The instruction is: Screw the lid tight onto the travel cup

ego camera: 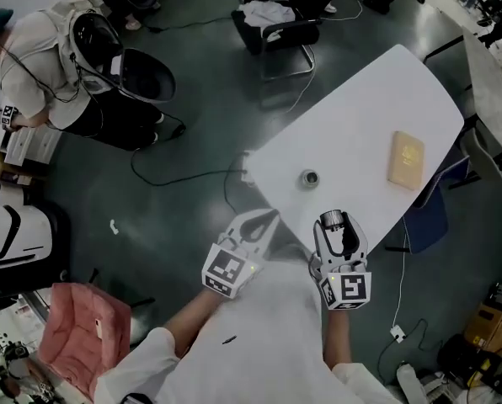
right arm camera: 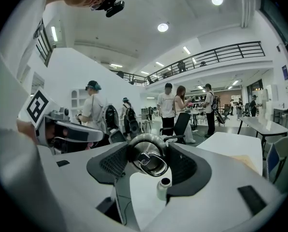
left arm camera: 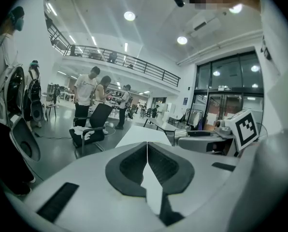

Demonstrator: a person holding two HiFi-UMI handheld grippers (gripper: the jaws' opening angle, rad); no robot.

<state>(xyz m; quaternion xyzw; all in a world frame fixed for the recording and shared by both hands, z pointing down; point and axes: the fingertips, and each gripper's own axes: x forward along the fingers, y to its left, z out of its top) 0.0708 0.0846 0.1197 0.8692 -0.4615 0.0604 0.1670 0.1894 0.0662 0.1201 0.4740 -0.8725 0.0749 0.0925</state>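
Lid [right arm camera: 149,156]: clamped in your right gripper's [ego camera: 337,223] wide-set jaws, at the table's near edge | your left gripper [left arm camera: 147,153]: jaws pressed together, alongside | travel cup [ego camera: 309,178]: upright on white table [ego camera: 360,108], just ahead | tan block [ego camera: 406,159]: farther right.

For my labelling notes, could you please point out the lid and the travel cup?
lid [right arm camera: 149,158], right gripper view, on its shiny round face.
travel cup [ego camera: 308,178], head view, on its top.
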